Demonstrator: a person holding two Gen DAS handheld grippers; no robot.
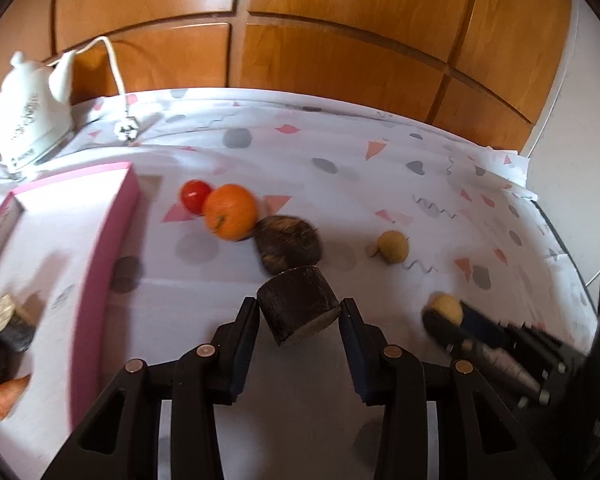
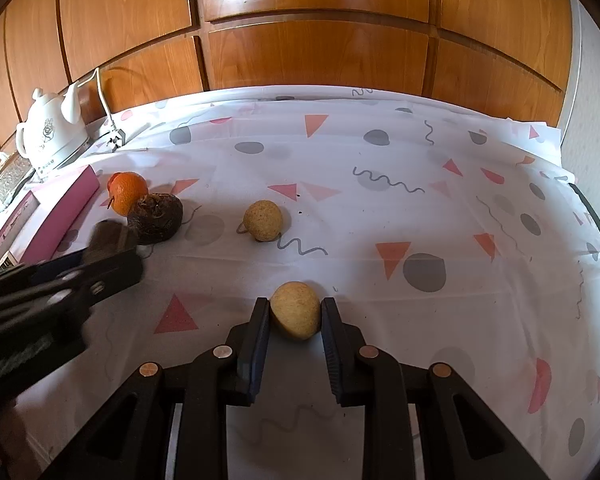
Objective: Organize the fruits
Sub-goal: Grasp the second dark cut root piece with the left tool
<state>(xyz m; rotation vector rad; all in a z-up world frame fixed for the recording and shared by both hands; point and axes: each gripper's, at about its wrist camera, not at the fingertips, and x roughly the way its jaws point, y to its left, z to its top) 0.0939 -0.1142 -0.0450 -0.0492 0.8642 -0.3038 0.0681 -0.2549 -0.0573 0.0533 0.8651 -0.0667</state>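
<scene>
1. Left gripper point(image 1: 299, 309) — jaws closed on a dark brown cut chunk point(image 1: 298, 303), both pads touching its sides; the chunk is tilted, pale cut face toward the camera, above the cloth.
2. Right gripper point(image 2: 295, 311) — jaws closed on a small yellow fruit point(image 2: 295, 309), one pad against each side, low over the tabletop point(image 2: 400, 216) toward its near edge.
3. The tabletop carries a white cloth printed with grey dots, pink triangles and squiggles.
4. Pink box point(image 1: 112, 236) — stands at the left edge of the tabletop. Inside it, blurred, lie dark pieces and an orange-coloured piece point(image 1: 4, 398); what they are cannot be told.
5. Loose items near the box's far corner: a tomato point(image 1: 195, 195) touching an orange point(image 1: 231, 211), and a dark brown root point(image 1: 290, 243) touching the orange on its other side.
6. A second yellow fruit point(image 2: 263, 220) lies alone near the middle of the tabletop, apart from the root.
7. A white kettle point(image 2: 54, 136) with a white cord point(image 1: 114, 64) stands at the far left corner, behind the box.
</scene>
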